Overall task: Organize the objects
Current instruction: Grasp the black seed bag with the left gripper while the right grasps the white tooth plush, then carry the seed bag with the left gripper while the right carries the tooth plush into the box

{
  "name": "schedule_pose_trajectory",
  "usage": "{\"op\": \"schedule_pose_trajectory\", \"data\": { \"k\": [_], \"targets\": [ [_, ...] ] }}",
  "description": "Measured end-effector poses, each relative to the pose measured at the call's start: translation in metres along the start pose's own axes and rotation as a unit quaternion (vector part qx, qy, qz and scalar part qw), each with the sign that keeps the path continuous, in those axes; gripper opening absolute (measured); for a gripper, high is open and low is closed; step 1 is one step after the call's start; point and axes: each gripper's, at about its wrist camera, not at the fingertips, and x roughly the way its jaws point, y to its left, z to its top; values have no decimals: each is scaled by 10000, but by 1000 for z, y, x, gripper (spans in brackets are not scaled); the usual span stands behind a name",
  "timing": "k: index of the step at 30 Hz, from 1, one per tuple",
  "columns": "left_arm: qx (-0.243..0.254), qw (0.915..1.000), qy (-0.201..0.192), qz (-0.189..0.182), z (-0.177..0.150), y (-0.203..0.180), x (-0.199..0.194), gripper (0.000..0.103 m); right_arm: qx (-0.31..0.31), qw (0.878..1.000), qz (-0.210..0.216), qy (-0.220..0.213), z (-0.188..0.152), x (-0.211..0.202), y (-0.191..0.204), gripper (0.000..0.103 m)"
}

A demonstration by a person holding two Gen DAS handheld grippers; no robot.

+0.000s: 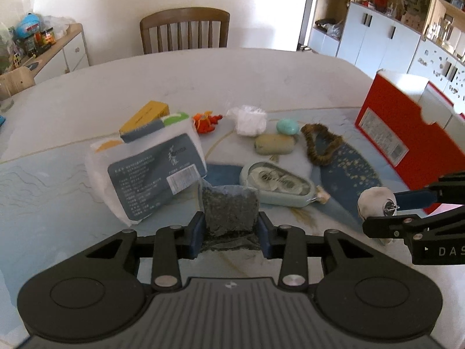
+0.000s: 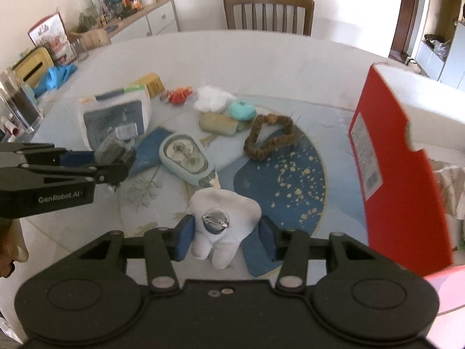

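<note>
Two objects are gripped above the cluttered counter.

A clear packet of dark grey granules [image 1: 229, 212] is clamped in the left gripper [image 1: 230, 229], and a white tooth-shaped plush toy with a metal pin badge [image 2: 223, 218] is pinched in the right gripper [image 2: 225, 238]; both are held over the pale patterned counter [image 1: 87, 93]. Just beyond lie a mint-green oval case [image 1: 277, 183], a white plastic-wrapped package with a grey label [image 1: 151, 168] and a brown fuzzy loop [image 1: 319, 142]. An open red cardboard box [image 2: 386, 157] is seen at the right.
</note>
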Motion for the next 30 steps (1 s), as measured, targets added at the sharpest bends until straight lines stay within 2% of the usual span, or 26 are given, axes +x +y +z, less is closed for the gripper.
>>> {"op": "schedule_pose_trajectory", "data": {
  "k": [14,21,30],
  "targets": [
    [148,9989,-328,-312,26,-43,-56,37,250,9969,55,-749,9,-76,-26,47],
    [398,9962,-507,-587,41,-80,-76,37,398,9932,69,-1090,11,-106,-50,47],
    [710,9925,-536,-841,55,-134,-82,37,518,9908,-51,-1251,5,-131,-88,47]
  ]
}}
